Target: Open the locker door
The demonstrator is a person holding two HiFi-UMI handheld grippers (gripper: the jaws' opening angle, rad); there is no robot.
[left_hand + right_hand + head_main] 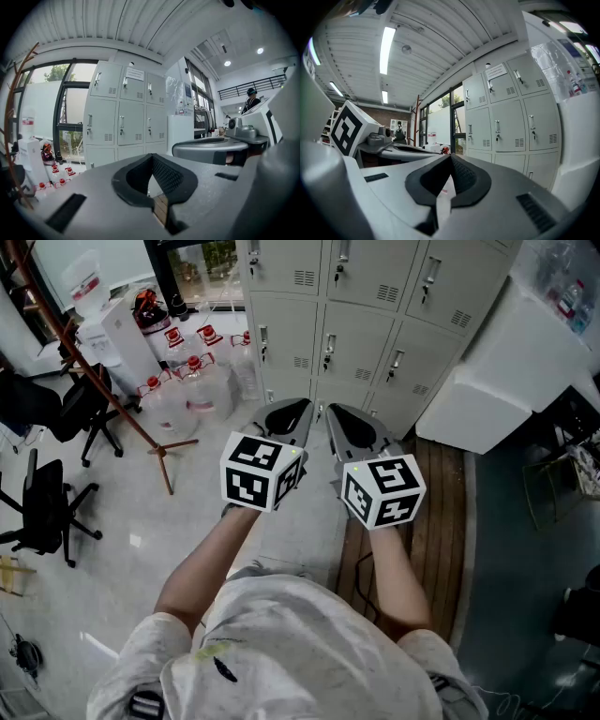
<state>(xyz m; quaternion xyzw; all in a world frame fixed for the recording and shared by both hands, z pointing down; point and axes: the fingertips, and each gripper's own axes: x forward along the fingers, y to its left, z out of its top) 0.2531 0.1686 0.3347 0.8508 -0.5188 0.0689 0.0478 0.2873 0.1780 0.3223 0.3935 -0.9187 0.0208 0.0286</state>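
Head view: left claw (302, 409) and right claw (334, 414) pressed together, empty; lockers (356, 343) well ahead; shut jaws may glance off handle (329, 350).

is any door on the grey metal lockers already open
No, in the head view every visible door of the grey metal lockers sits flush in its frame, shut.

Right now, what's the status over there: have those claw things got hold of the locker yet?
Left gripper shut, empty. Right gripper shut, empty. Locker doors in view all closed, ahead, untouched. Water jugs off left, white box off right, neither in the path.
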